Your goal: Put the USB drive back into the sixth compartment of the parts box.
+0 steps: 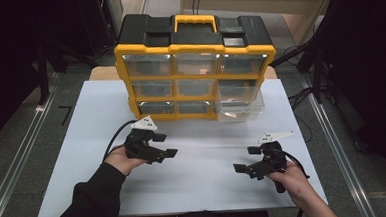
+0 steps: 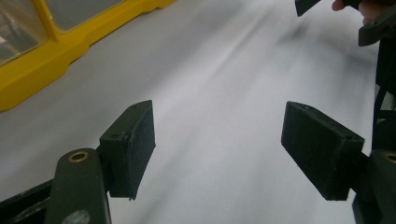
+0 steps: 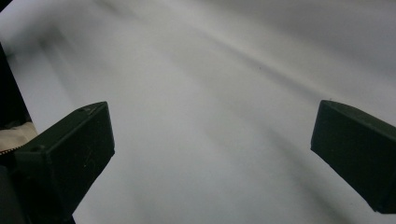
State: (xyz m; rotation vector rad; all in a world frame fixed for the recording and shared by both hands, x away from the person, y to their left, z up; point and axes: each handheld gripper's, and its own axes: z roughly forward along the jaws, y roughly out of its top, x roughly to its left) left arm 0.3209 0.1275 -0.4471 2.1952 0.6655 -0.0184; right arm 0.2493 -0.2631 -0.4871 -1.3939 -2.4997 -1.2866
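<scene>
I hold the left gripper [image 1: 166, 149] and right gripper [image 1: 244, 169] low in the frame over the white sheet [image 1: 200, 188], jaws apart on both, nothing between them. The yellow-and-black drawer cabinet [image 1: 194, 63] stands at upper centre; its lower-right clear drawer [image 1: 238, 108] juts out. Judged step: the approach. Next I should carry a gripper up to that drawer front.
</scene>
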